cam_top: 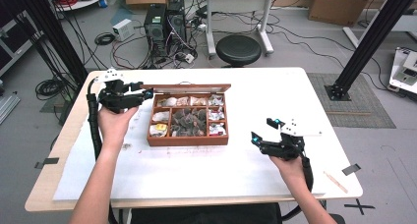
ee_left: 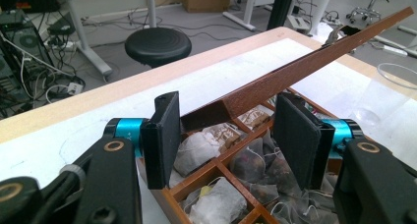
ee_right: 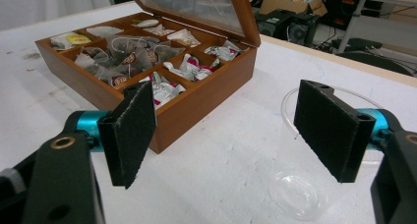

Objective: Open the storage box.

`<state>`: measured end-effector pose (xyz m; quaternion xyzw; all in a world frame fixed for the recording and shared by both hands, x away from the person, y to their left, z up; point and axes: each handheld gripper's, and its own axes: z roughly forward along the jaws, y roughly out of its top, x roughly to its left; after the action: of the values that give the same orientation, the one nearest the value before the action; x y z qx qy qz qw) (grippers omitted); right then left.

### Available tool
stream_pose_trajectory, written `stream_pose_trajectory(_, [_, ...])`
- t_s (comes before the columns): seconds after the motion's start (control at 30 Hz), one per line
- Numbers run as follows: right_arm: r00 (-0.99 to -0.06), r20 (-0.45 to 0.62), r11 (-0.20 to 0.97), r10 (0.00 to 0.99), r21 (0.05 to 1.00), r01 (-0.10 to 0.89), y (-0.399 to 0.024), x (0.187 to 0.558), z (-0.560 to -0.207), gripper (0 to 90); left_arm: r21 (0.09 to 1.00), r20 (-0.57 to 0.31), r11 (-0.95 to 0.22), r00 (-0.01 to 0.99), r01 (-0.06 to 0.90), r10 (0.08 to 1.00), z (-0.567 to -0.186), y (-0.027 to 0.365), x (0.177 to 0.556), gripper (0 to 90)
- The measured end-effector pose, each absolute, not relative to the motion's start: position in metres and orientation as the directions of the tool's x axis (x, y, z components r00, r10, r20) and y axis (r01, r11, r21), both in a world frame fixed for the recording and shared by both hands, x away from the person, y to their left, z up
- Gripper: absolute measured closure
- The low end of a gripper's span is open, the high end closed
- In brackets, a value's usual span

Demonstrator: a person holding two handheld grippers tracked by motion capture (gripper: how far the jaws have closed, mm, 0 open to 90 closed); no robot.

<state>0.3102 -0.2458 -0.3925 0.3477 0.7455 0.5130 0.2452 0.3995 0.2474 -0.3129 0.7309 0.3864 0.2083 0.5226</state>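
The wooden tea box [cam_top: 188, 120] sits at the centre of the high view on the white table [cam_top: 255, 165], its lid [cam_top: 187, 87] raised, its compartments filled with tea bags [cam_top: 189, 122]. The left gripper [cam_top: 142, 92] hovers at the box's upper left corner, jaws spread wide; in the left gripper view the lid's corner [ee_left: 231, 103] lies between the pads, apparently untouched. The right gripper [cam_top: 263, 130] hangs right of the box, near it, jaws also spread. In the right gripper view a clear plastic cup [ee_right: 314, 184] stands between its pads, at lower right.
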Motion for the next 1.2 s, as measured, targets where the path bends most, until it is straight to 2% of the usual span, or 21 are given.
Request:
stream_pose_trajectory(0.23, [-0.640, -0.011, 0.234, 0.768, 0.935, 0.265, -0.245, 0.311, -0.393, 24.3, 0.923, -0.074, -0.178, 0.609, 0.343, 0.790, -0.305, 0.245, 0.406, 44.8])
stream_pose_trajectory(1.2, [-0.636, -0.024, 0.242, 0.772, 0.935, 0.259, -0.245, 0.308, -0.393, 24.7, 0.933, -0.158, -0.074, 0.586, 0.353, 0.795, -0.299, 0.249, 0.432, 44.5])
